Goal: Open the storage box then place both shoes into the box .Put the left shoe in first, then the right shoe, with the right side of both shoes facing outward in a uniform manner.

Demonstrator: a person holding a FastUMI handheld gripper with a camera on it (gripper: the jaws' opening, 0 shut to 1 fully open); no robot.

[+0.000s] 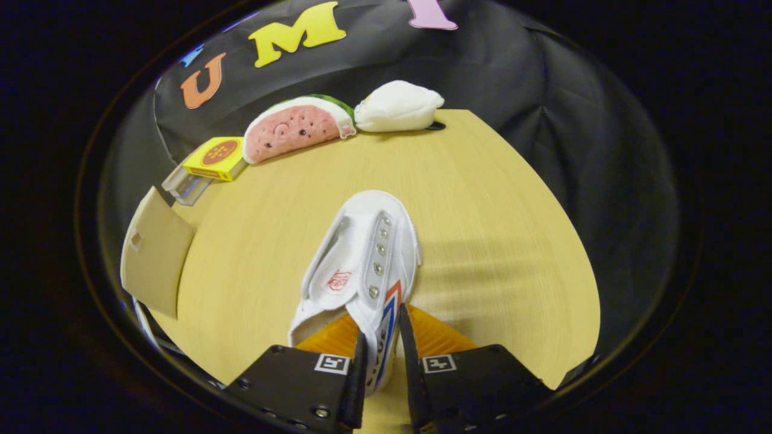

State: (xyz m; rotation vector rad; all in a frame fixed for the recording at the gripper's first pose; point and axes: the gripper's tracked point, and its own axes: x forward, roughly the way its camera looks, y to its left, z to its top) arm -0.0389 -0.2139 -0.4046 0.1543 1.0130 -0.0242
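1. The tool [381, 361] is seen clamped on the white shoe [362, 265]: its two fingers press from either side on the shoe's side wall near the heel opening, one finger inside the opening and the other against the outer side with the red and blue stripes.
2. The shoe is seen lengthwise, its toe pointing away from the fingers toward the middle of the counter [500, 241]; whether the sole touches the counter cannot be told.
3. Bare wood is seen all around the shoe: a broad open stretch lies to its right as far as the curved counter edge, and another lies beyond the toe.
4. Along the far edge of the counter, well apart from the shoe, a watermelon-slice plush [295, 128] and a white plush [398, 107] are lined up, nearly touching each other.
5. At the far left edge a yellow box [217, 158] is seen resting on a clear case [184, 187], just beside the watermelon plush.
6. Nearer on the left, a beige flap [155, 259] of the storage box is seen overhanging the counter's edge, apart from the shoe, with open wood between them.
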